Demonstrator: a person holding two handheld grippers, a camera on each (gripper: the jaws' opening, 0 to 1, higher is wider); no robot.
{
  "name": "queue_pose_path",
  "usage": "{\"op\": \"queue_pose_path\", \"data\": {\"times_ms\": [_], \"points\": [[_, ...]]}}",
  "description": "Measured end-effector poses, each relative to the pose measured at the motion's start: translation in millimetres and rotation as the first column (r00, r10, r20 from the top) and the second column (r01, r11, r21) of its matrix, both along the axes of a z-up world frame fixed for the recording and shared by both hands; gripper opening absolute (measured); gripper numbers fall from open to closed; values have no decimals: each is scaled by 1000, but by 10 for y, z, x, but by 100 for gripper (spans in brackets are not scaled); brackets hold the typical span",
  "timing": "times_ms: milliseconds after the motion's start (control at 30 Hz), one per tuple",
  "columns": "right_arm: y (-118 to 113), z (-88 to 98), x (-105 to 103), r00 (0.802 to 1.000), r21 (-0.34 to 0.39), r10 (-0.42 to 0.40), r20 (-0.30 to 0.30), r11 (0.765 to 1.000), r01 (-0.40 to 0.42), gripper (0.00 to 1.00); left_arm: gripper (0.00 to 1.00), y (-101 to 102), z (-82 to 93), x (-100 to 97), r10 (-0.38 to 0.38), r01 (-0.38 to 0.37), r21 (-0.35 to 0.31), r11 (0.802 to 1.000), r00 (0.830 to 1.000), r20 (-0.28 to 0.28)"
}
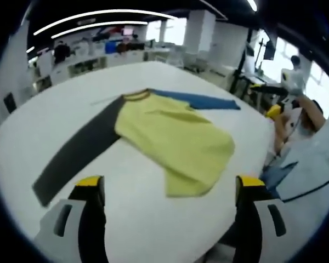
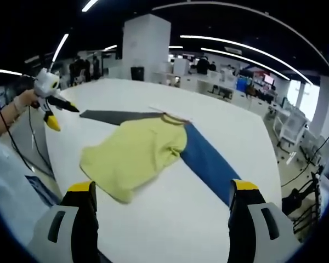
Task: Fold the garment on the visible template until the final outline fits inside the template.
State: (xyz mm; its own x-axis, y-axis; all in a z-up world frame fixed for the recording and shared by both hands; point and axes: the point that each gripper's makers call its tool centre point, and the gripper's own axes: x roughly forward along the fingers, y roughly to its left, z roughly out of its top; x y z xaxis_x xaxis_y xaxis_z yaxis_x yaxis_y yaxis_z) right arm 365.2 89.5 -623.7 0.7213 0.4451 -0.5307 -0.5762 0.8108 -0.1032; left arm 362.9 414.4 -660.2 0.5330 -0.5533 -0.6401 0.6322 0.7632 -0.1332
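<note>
Long-sleeve shirt (image 1: 175, 143) lies spread on the white worktop (image 1: 142, 219), yellow body, one dark grey sleeve (image 1: 79, 156), one blue sleeve (image 1: 200, 100). Landmark = the yellow body.

Left gripper view: left gripper (image 1: 170, 189) hangs above the worktop, near the body's hem edge, not touching cloth. Fingers (image 1: 90, 189) spread wide, yellow tips, nothing between them. Grey sleeve runs straight out from the body's shoulder toward the lower left; blue sleeve runs out from the collar (image 1: 136, 95) side toward the upper right. Hem corner nearest the camera looks rumpled, slightly folded over. Beyond the body on the right, the other gripper (image 1: 275, 111) is held in a person's hand off the worktop edge.

Right gripper view: right gripper (image 2: 162, 192) also above the worktop, just short of the body and the blue sleeve (image 2: 208, 161). Fingers (image 2: 242, 192) wide apart, empty. Grey sleeve (image 2: 118, 116) lies on the far side of the body. Left gripper (image 2: 48, 93) in view well off to the left of the body, past the worktop edge.

No template outline that I can make out on the worktop.
</note>
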Motion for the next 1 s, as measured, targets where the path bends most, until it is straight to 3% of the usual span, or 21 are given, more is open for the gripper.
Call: {"op": "queue_pose_path", "data": {"times_ms": [533, 733, 1000], "points": [[-7, -23, 15, 1000, 0, -4, -8, 1000, 4, 100, 80, -117, -114, -35, -20, 19, -33, 999, 999, -42], [-13, -13, 31, 1000, 0, -5, -6, 1000, 5, 100, 73, -118, -196, -44, -18, 18, -2, 1000, 998, -61], [2, 3, 62, 1000, -3, 4, -2, 1000, -4, 100, 67, -165, -228, -52, -19, 18, -13, 1000, 997, -80]]}}
